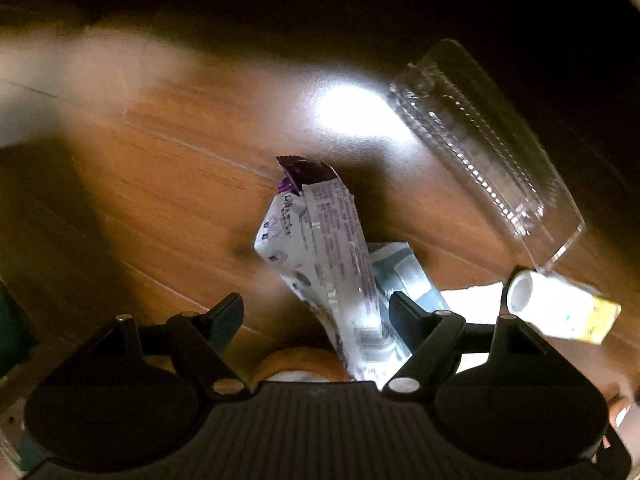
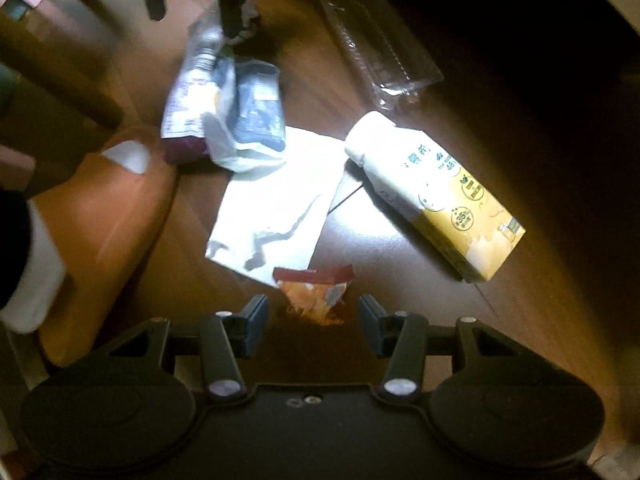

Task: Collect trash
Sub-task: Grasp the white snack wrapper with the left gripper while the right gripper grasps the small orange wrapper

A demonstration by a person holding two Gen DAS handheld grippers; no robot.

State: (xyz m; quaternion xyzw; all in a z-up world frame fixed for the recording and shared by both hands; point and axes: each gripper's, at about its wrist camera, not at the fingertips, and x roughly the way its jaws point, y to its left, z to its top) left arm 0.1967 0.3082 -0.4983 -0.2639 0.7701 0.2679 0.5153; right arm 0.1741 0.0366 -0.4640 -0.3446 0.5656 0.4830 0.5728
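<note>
Two claws wide apart: left claw [image 1: 316, 312] straddling purple-white wrapper [image 1: 316, 240], right claw [image 2: 313, 318] above orange wrapper [image 2: 316, 294] on wooden floor [image 1: 160, 184]. Best lowered further, centred on wrapper, then closed; milk carton [image 2: 440, 196] nearby.

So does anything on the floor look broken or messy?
Yes. The orange snack wrapper is torn open, the milk carton lies tipped on its side, and the white paper looks creased.
</note>
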